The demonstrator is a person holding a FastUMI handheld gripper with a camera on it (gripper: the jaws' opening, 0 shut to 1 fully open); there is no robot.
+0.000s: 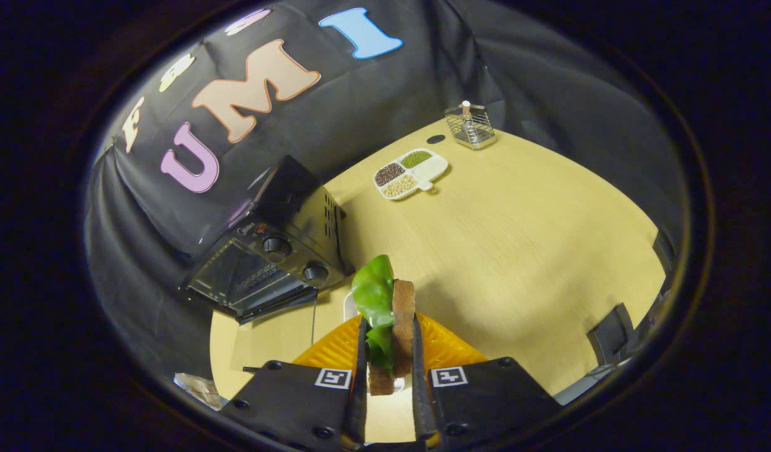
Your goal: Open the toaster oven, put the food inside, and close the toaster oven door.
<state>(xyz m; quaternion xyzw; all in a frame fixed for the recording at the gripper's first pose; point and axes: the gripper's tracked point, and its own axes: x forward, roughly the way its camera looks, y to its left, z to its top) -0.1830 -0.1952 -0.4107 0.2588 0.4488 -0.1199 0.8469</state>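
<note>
Gripper fingers are seen clenched on a sandwich of brown bread slices with a green lettuce leaf, one finger pressed on each side. Sandwich is held upright between the fingers, its top and the leaf sticking out just ahead of the fingertips; its lower end is partly hidden between the finger bodies. Below it an orange ribbed plastic plate is seen, mostly covered by the fingers and the food. Something small and white is glimpsed past the plate's far rim, too hidden to be identified.

Beyond the fingers, to the left, a black toaster oven with two knobs is set on the pale wooden table; its glass door is seen open, tilted down toward the table. Interior is hard to make out. Well beyond, a white divided dish of beans and grains and a wire mesh basket are placed, with a dark round spot between them.
</note>
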